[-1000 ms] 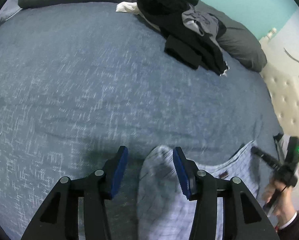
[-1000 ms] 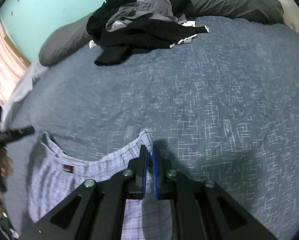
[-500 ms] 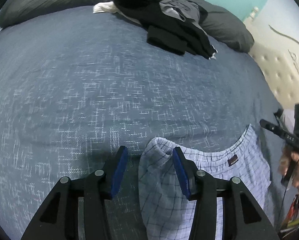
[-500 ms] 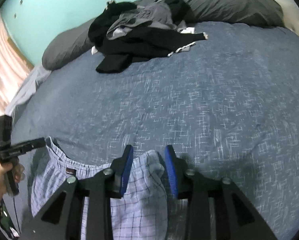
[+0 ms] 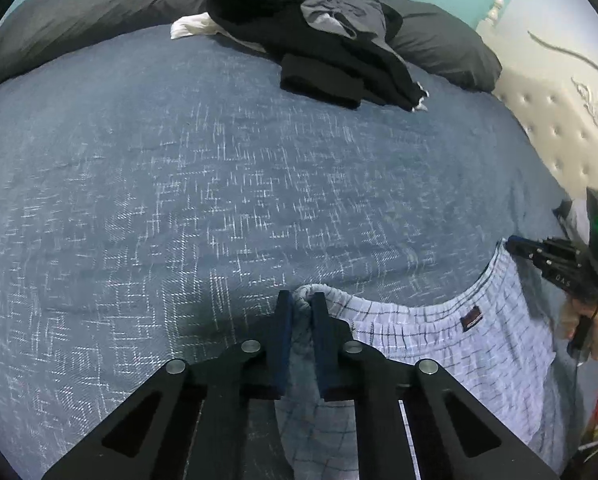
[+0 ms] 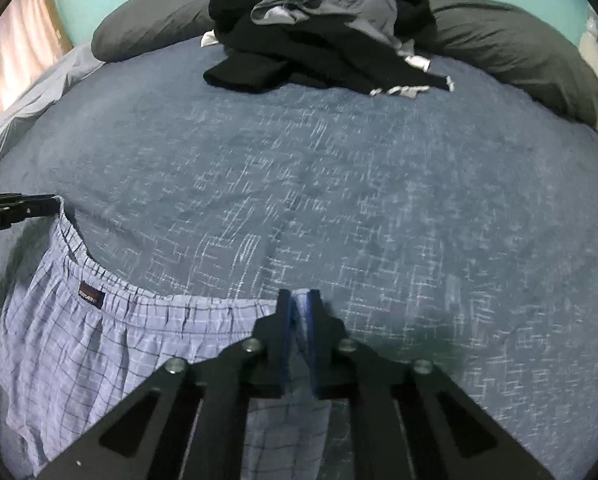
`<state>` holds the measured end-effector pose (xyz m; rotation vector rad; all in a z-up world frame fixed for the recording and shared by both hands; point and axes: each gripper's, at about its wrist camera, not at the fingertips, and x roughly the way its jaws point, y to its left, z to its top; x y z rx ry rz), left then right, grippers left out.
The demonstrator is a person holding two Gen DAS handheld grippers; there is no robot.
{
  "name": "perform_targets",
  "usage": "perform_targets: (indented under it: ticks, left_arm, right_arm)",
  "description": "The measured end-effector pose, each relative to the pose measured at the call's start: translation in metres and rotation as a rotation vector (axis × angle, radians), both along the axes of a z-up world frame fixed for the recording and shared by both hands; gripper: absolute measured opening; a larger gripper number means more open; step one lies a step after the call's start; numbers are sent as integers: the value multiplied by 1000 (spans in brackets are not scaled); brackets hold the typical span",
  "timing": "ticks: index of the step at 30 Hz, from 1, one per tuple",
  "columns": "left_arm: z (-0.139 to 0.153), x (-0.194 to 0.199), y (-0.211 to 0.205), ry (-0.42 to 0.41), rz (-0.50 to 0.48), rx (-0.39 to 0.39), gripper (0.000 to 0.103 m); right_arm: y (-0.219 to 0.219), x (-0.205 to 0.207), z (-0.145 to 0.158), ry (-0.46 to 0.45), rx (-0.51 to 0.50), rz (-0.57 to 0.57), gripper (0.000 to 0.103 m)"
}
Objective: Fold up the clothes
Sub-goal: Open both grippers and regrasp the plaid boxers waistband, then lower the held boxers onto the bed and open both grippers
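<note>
Shorts [image 5: 451, 344] waistband runs 3-to-9 o'clock between grippers, left gripper [image 5: 302, 312] closing on one end, right gripper [image 6: 299, 308] clamped on other.

Pale blue checked shorts [image 5: 451, 344] lie on a dark blue bedspread [image 5: 219, 168] flecked white; black and grey clothes [image 5: 319, 28] beyond, against dark grey pillows [image 5: 91, 4].

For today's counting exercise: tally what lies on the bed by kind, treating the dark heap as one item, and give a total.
Checked shorts: 1
Heap of dark clothes: 1
Grey pillows: 2
Grippers pinching the shorts' waistband, left and right: 2
Total: 6
</note>
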<state>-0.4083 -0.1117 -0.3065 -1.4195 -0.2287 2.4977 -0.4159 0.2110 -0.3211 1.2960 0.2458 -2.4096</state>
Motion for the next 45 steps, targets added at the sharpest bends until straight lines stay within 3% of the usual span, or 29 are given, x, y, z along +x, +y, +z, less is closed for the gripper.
perform_targets:
  ticks: [3, 5, 8, 16, 21, 26, 30, 33, 35, 45]
  left_arm:
    - [6, -2, -5, -1, 29, 29, 9]
    - [8, -7, -8, -10, 63, 35, 0]
    - [7, -14, -14, -20, 90, 44, 0]
    - [-4, -6, -13, -37, 1, 87, 3]
    - [-7, 0, -11, -29, -36, 95, 30]
    - [-8, 0, 3, -29, -98, 44, 35]
    - [-13, -3, 12, -26, -135, -12, 33]
    - [-14, -4, 15, -17, -145, -31, 13]
    - [-13, -5, 15, -11, -141, -39, 10]
    - [3, -18, 6, 9, -58, -17, 8]
  right_arm:
    - [10, 1, 6, 37, -26, -37, 5]
    - [15, -2, 7, 40, -41, -62, 5]
    - [20, -8, 7, 33, -57, -90, 4]
    - [21, -12, 0, 11, -77, -85, 4]
    - [27, -9, -4, -5, -87, -89, 4]
    - [29, -5, -3, -9, -91, -85, 4]
    - [30, -5, -3, -9, -94, -85, 4]
    - [31, -4, -3, -9, -94, -81, 4]
    - [32, -3, -3, -7, -97, -79, 4]
    - [31, 2, 1, 32, -101, -74, 4]
